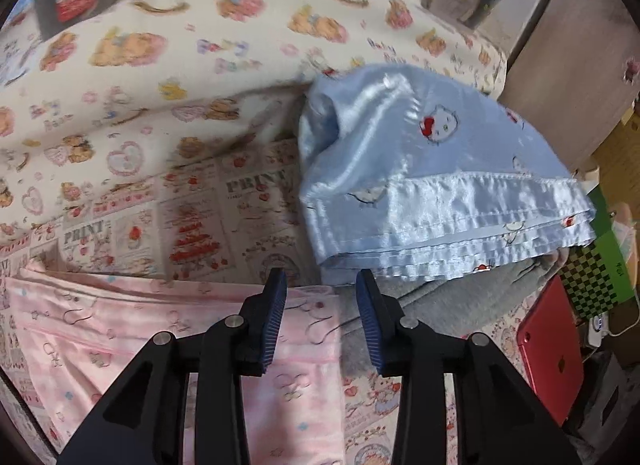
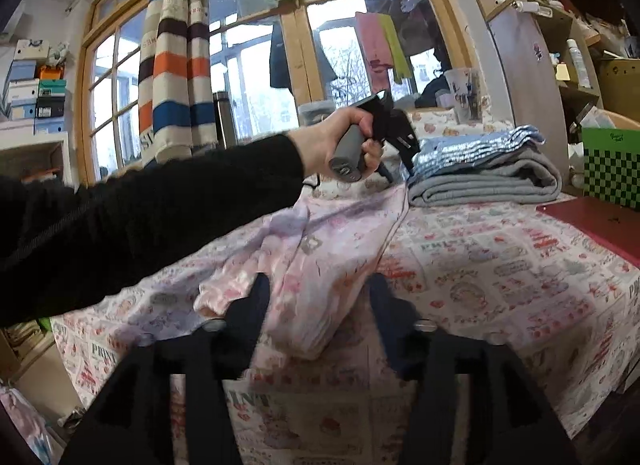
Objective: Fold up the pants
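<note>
We are looking at a bed covered by a printed sheet [image 2: 480, 265] with cakes and the word PRINT. The pink pants [image 1: 120, 329] are lying directly on it, partly rumpled. Just beside them a folded grey garment [image 2: 492, 181] is resting on the sheet, bearing a folded blue satin piece [image 1: 432, 169]. A red phone [image 1: 552, 349] is lying near the edge.

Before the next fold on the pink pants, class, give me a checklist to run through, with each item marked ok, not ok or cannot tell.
1. Left gripper open, nothing between the fingers: ok.
2. Right gripper open: ok; the pink pants lie between its fingers.
3. Pants flat on the printed cloth: not ok, bunched.
4. Blue and grey stack clear of the pants: not ok, the pants' edge reaches it.
5. Red phone off the fold area: ok.
</note>
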